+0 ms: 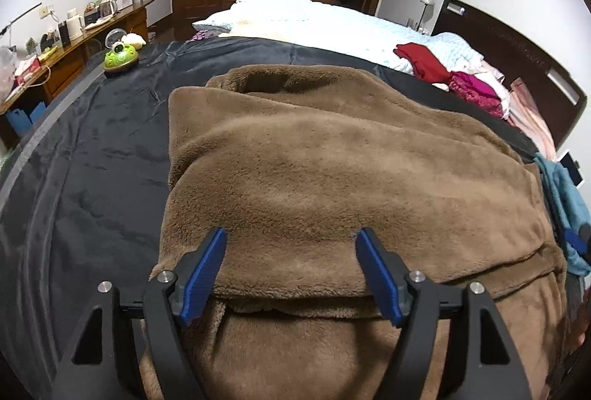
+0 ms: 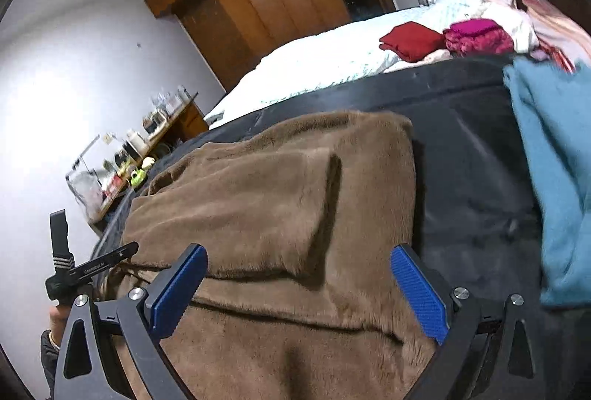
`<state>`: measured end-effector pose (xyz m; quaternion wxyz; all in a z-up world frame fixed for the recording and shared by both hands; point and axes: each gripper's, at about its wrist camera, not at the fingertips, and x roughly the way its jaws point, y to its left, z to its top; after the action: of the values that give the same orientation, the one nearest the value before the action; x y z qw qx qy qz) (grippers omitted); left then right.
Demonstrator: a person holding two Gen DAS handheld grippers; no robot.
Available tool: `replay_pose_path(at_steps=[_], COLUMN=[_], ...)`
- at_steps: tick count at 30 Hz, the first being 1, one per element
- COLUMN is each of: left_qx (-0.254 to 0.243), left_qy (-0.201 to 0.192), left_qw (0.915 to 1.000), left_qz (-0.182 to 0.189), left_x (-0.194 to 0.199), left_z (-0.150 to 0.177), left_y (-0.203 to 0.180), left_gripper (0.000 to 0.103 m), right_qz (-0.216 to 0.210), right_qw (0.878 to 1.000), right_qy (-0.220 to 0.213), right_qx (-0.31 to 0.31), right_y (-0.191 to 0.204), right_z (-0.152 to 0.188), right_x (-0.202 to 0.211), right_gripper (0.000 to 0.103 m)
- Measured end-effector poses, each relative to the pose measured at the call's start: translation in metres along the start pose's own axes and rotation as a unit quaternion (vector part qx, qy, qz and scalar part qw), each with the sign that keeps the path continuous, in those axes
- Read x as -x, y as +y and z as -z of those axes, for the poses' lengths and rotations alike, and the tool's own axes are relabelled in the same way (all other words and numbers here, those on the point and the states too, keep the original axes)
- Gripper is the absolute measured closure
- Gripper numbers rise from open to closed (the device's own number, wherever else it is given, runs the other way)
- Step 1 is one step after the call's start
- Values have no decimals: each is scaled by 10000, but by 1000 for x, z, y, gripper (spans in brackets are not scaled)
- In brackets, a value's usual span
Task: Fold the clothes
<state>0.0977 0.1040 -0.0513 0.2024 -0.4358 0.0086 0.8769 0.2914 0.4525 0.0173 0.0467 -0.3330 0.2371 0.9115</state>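
Both claws, left claw [image 1: 291,233] and right claw [image 2: 299,252], hang released above the brown fleece's [image 1: 332,159] folded edge.

light: indoor, fairly bright, even | glare: white wall [image 2: 55,97] blown out | blur: teal cloth [image 2: 546,178] smeared, right view softer | edges: strong fisheye bending, dark corners | shadows: soft under brown fleece [image 1: 332,159] folds

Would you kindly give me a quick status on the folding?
Left tool open, right tool open, both empty. Brown fleece garment lies folded on dark bedspread. Teal cloth alongside, clear.
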Motion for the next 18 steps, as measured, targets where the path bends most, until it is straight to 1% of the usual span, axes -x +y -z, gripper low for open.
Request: replay_pose_path(at_steps=[2, 4, 6, 7, 8, 10, 13, 14, 15, 16, 17, 18], left_qx=[32, 73, 158, 233, 308, 450, 494, 487, 489, 517, 545, 573], left_qy=[-22, -33, -37, -39, -42, -39, -37, -45, -70, -151, -232, -313], left_qw=[10000, 9998, 9995, 9993, 9990, 9982, 9979, 9980, 9981, 9980, 9978, 9976], left_qz=[79, 157, 254, 295, 335, 401, 423, 400, 378, 334, 290, 245], left_x=[-1, -1, -1, -1, 0, 1, 1, 1, 2, 5, 8, 11], left_z=[1, 2, 1, 1, 1, 1, 0, 1, 0, 0, 1, 1], left_y=[2, 5, 10, 12, 15, 21, 23, 22, 22, 23, 24, 25], left_gripper=[23, 23, 23, 23, 23, 23, 23, 23, 23, 23, 23, 23], right_qz=[-47, -28, 33, 15, -90, -299, -254, -206, -151, -97, -42, 29], right_qw=[9999, 9991, 9978, 9966, 9947, 9901, 9909, 9917, 9923, 9928, 9933, 9942], right_qy=[146, 428, 656, 780, 929, 1167, 1220, 1207, 1186, 1165, 1144, 1074], right_qx=[74, 24, -124, -252, -441, -722, -505, -395, -319, -242, -166, -46], right_y=[6, 7, 3, -2, -8, -15, -3, 2, 7, 11, 15, 20], right_z=[-14, -26, -32, -33, -32, -29, -26, -25, -25, -25, -25, -26], right_x=[-8, -27, -44, -53, -63, -79, -91, -92, -92, -91, -91, -88], right_gripper=[2, 2, 8, 20, 36, 51, 51, 58, 67, 83, 87, 89])
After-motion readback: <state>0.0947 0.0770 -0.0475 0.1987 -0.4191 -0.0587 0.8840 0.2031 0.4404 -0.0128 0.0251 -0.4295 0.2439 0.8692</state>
